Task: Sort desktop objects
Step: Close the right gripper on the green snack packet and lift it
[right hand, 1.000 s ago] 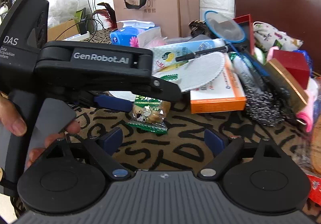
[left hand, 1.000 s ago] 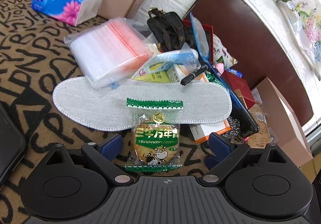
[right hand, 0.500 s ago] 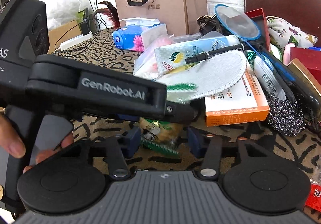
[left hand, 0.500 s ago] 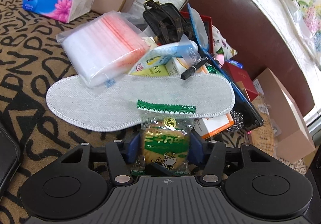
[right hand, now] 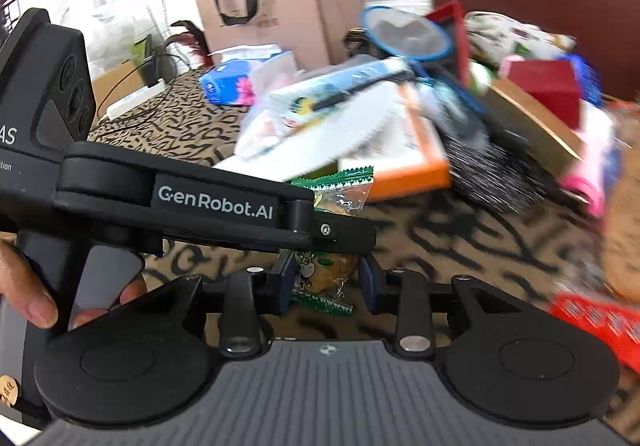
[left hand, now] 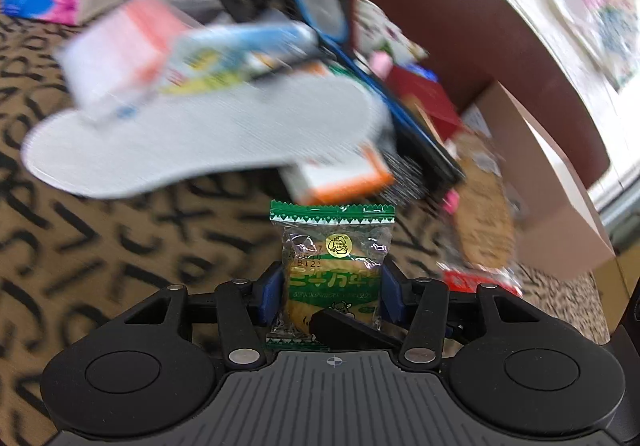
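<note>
on brown letter-patterned tablecloth [left hand: 100, 246], left gripper [left hand: 328, 292] has just clenched onto green-edged clear biscuit packet [left hand: 332, 246] near white fabric insole [left hand: 200, 138]; right gripper [right hand: 326, 282] closing around it; clutter pile unsorted.

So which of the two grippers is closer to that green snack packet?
Left, barely. The left gripper, jaws just closing, clamps the snack packet by its sides. The right gripper, jaws also closing, straddles its lower end; whether it touches is unclear.
</note>
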Available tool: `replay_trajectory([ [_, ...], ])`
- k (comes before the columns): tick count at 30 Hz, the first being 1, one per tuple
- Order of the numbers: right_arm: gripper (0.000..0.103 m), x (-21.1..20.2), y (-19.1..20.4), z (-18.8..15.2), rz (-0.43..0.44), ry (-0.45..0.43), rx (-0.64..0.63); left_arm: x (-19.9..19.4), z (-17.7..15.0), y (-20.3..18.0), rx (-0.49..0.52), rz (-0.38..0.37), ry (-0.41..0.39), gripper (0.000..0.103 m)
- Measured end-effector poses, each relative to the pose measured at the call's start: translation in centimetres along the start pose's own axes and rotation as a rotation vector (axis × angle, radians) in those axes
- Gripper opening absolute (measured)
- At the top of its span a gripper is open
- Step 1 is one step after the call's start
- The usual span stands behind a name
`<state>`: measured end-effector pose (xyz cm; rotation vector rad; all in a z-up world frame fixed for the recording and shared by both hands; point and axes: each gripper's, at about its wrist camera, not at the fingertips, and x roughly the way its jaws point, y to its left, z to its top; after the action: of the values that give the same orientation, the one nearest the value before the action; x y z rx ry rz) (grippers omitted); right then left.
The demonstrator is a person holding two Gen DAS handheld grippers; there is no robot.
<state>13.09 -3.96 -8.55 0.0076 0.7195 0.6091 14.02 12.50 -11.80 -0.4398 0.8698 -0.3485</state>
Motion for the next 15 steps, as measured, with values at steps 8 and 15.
replay_trajectory([
  [8,0.039,-6.0,-3.7,-3.6,-0.086,-0.011,0.110,2.5,-2.9,-7.0,0.112,-0.090,0.098,0.062],
  [15,0.048,-9.8,-6.6,-6.1,-0.181,-0.064,0.203,3.8,-4.3,-10.7,0.198,-0.088,0.132,0.073],
])
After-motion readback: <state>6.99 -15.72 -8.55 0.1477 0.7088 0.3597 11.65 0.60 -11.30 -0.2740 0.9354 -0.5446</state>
